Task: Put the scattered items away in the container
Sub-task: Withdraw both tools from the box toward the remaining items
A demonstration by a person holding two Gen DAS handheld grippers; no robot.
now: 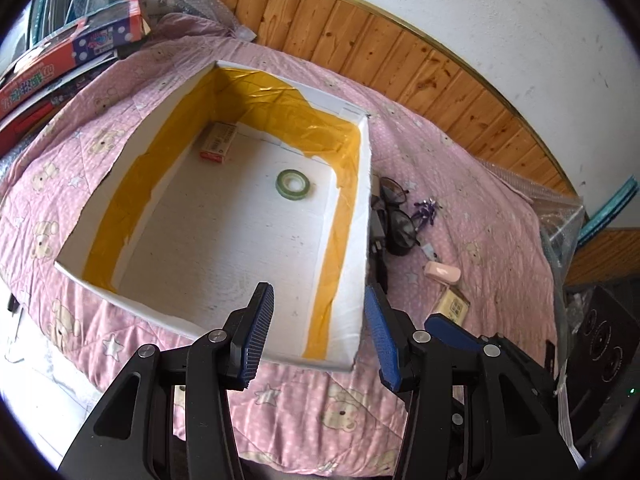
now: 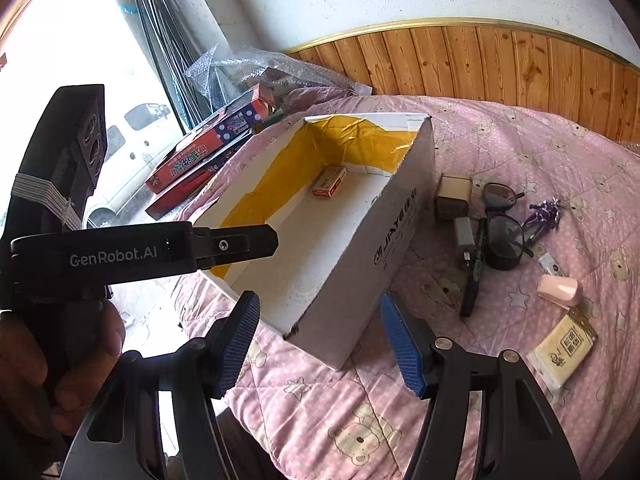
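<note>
Inside the white cardboard box with yellow lining (image 1: 360,216), a green tape roll (image 1: 294,185) is seen; the left gripper (image 1: 320,338) and the right gripper (image 2: 320,346) are held spread, empty.

The white cardboard box (image 1: 358,216) has matt walls lined inside with glossy, crinkled yellow tape. It sits on a soft quilted pink cloth bedspread (image 1: 480,184). Behind the box runs varnished knotty wood panelling (image 1: 360,36) beneath rough white plaster. Each hand-held gripper (image 1: 320,332) (image 2: 320,346) has matt black plastic arms, ribbed blue pads and shiny metal rivets.
</note>
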